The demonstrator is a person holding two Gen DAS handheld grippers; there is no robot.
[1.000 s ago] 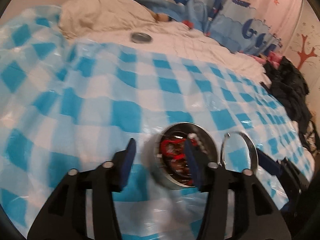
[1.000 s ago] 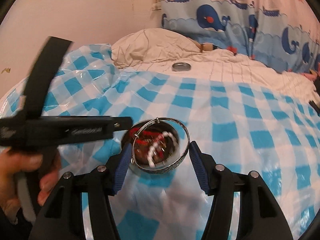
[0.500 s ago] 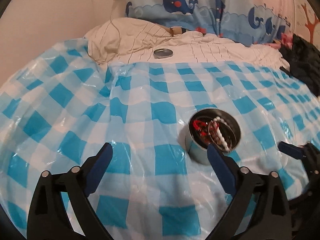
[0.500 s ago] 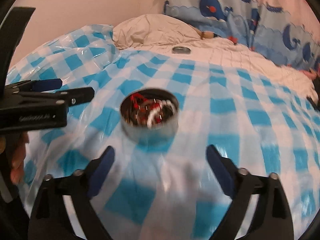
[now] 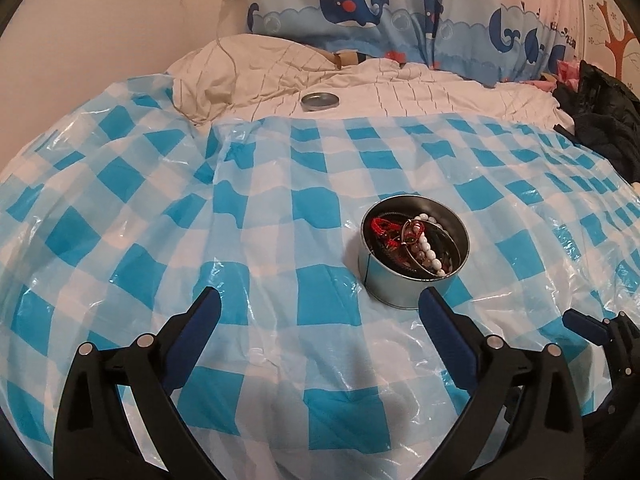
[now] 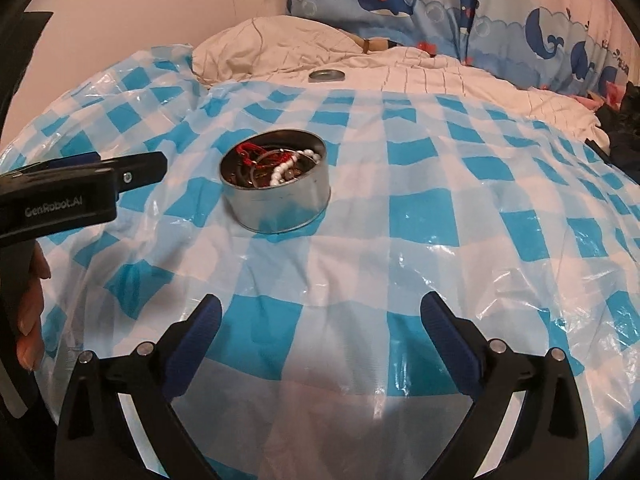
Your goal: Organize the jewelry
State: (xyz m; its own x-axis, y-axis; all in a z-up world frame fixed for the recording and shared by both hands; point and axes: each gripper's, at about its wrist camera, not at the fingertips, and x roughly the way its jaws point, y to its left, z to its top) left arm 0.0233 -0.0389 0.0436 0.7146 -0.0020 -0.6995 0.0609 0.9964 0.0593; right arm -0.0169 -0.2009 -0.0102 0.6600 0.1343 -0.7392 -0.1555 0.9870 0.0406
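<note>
A round metal tin (image 5: 394, 284) stands on the blue-and-white checked plastic sheet (image 5: 160, 240). Inside it lie a white bead bracelet (image 5: 430, 254), red cord pieces (image 5: 382, 228) and a thin silver bangle (image 5: 438, 240). My left gripper (image 5: 320, 308) is open and holds nothing, and the tin is just beyond its right finger. My right gripper (image 6: 320, 316) is open and holds nothing, with the tin (image 6: 280, 208) ahead and to its left. In the right wrist view the left gripper's finger (image 6: 100, 176) reaches in from the left, short of the tin.
The tin's lid (image 5: 320, 101) rests on the white bedding at the back. Behind it are a cream pillow (image 5: 248, 68) and a whale-print curtain (image 5: 400, 12). Black clothing (image 5: 600, 120) is piled at the right edge. A person's hand (image 6: 30, 320) holds the left gripper.
Both grippers opened wide and drew back from the tin. The right gripper let go of the silver bangle, which now lies in the tin.
</note>
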